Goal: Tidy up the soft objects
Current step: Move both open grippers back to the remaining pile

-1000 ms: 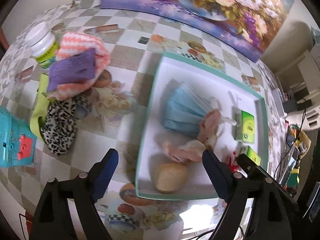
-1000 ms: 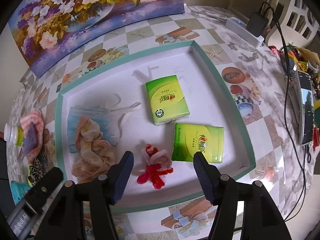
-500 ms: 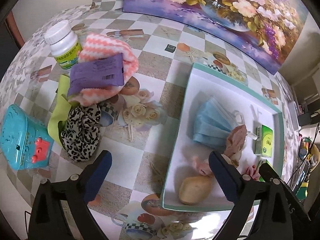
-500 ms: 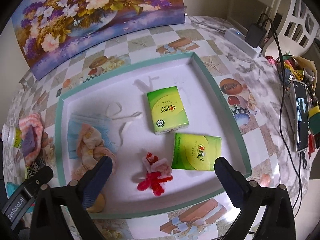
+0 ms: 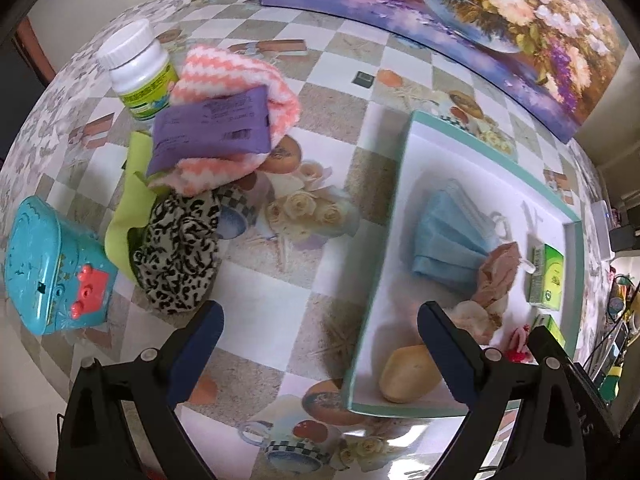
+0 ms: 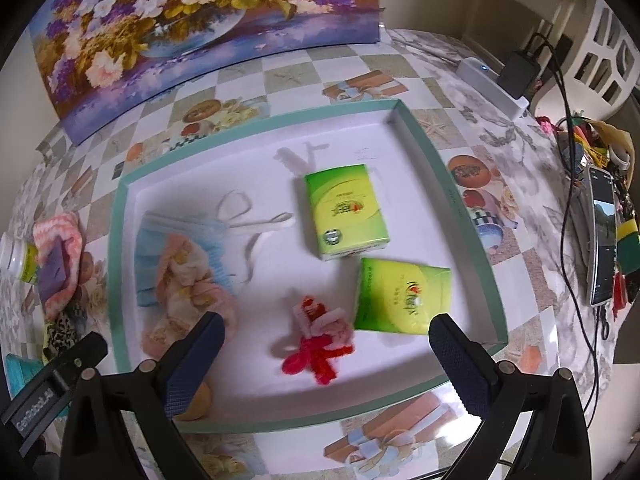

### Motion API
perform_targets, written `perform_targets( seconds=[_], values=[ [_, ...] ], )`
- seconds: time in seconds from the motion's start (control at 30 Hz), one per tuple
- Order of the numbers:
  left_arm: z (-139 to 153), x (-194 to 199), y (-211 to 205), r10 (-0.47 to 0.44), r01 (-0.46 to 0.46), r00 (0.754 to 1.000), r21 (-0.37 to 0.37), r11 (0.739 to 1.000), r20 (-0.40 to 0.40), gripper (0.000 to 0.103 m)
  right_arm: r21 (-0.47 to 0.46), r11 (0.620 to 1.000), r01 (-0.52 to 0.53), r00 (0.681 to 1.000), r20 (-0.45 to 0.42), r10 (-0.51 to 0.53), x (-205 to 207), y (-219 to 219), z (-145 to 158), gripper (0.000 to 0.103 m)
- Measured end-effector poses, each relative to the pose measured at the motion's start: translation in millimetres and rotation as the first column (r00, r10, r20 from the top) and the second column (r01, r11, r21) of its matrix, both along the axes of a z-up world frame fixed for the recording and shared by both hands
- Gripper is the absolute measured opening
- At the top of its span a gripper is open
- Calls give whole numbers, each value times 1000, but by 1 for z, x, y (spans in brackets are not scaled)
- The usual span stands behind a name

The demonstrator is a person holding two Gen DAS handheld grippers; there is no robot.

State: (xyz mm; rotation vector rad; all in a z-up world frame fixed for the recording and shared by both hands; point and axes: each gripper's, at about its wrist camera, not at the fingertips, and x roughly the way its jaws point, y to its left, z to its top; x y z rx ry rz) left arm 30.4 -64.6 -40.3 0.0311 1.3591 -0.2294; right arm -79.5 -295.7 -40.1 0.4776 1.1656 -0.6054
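A white tray with a teal rim (image 6: 460, 208) (image 5: 396, 184) holds a blue face mask (image 6: 148, 240) (image 5: 448, 236), a pink floral cloth (image 6: 184, 280) (image 5: 496, 276), a red-pink fuzzy toy (image 6: 320, 340), a beige sponge (image 5: 408, 372) and two green tissue packs (image 6: 344, 212) (image 6: 404, 300). Outside on the left lie a pink zigzag cloth (image 5: 240, 76) with a purple packet (image 5: 212, 128) on it, a leopard cloth (image 5: 180, 252) and a lime cloth (image 5: 132, 200). My left gripper (image 5: 318, 330) is open and empty above the table by the tray's left rim. My right gripper (image 6: 326, 342) is open above the toy.
A white pill bottle (image 5: 140, 72) and a turquoise toy box (image 5: 52, 268) sit at the left. A floral painting (image 6: 192, 20) leans at the back. A phone (image 6: 602, 236), cables and a charger (image 6: 516, 76) lie at the right.
My left gripper has moved left from over the tray to the table beside it. My right gripper has opened wide and pulled back slightly; the toy lies free.
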Motion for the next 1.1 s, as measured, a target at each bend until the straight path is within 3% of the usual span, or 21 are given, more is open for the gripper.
perform_targets(
  seconds=[0.17, 0.33, 0.67, 0.87, 1.1],
  values=[
    [14, 11, 20, 45, -44, 998, -28, 999, 36, 98, -22, 998, -53, 997, 54, 54, 7, 24, 15, 103],
    [26, 20, 38, 53, -52, 995, -8, 999, 84, 98, -45, 987, -153, 984, 82, 156, 23, 60, 25, 103],
    [29, 33, 61, 28, -27, 998, -39, 999, 50, 98, -56, 961, -270, 961, 47, 273, 46, 105, 18, 103],
    [34, 57, 91, 49, -48, 999, -83, 995, 9, 98, -39, 949, -312, 946, 76, 314, 65, 121, 23, 103],
    [40, 91, 127, 63, -62, 998, -58, 996, 10, 98, 7, 925, -379, 919, 116, 376, 101, 145, 24, 103]
  ],
)
